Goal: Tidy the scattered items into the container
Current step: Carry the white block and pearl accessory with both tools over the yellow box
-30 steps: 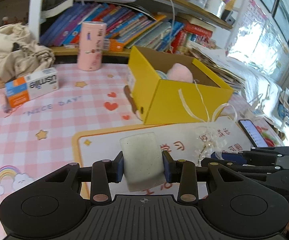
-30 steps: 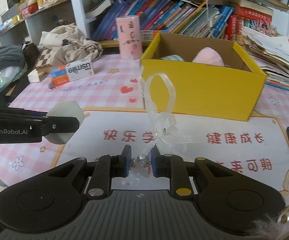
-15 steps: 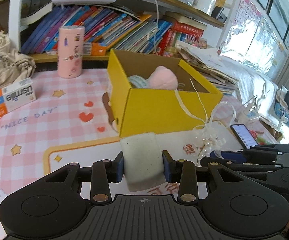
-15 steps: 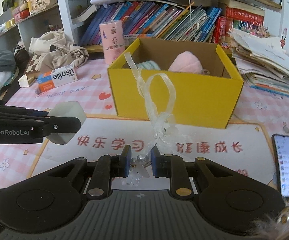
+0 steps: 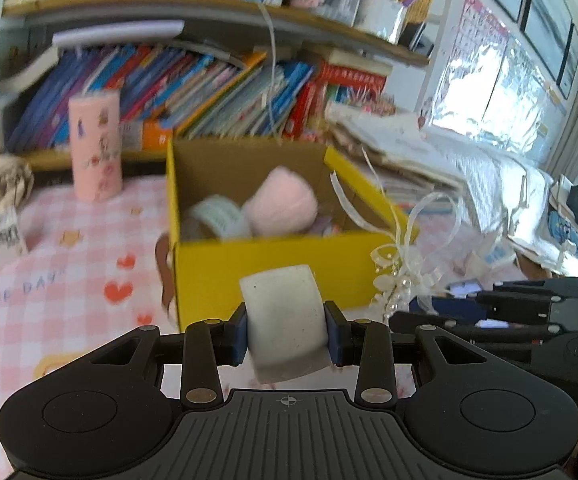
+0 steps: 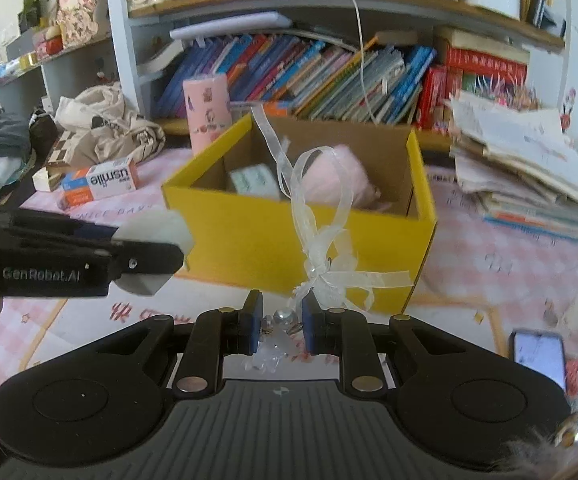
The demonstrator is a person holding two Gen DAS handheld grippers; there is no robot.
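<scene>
Pink checked tablecloth [image 5: 29,312] covers the table, with a white printed mat [image 6: 457,296] laid along its near edge; both views are motion-blurred.

Near, left side: left gripper [image 5: 286,334], pads clamped on the two flat sides of a pale grey-white block [image 5: 283,320], which is held clear of the table in front of the box's near wall. Seen from the right wrist, the same block [image 6: 157,228] sticks out past the gripper's black fingers [image 6: 145,260].

Near, right side: right gripper [image 6: 277,326], jaws pinched nearly together on the beaded base of a sheer white ribbon ornament [image 6: 321,264]; its loops rise in front of the box's near wall. From the left wrist the ornament [image 5: 401,272] shows just beside the box's right near corner.

Near right edge: a phone [image 6: 537,360], screen lit, lying on the mat.

Middle: yellow cardboard box [image 6: 265,240], open-topped, standing on the table. Inside: a pink fluffy ball [image 5: 281,204] and a pale roll [image 5: 221,218], touching.

Left of box: a white and orange carton [image 6: 101,184], flat on the cloth.

Far edge: a pink cylinder [image 5: 95,144], upright; crumpled beige cloth [image 6: 105,128] at the far left; stacked papers [image 6: 529,168] at the far right.

Behind: shelves of leaning books [image 6: 309,76].
</scene>
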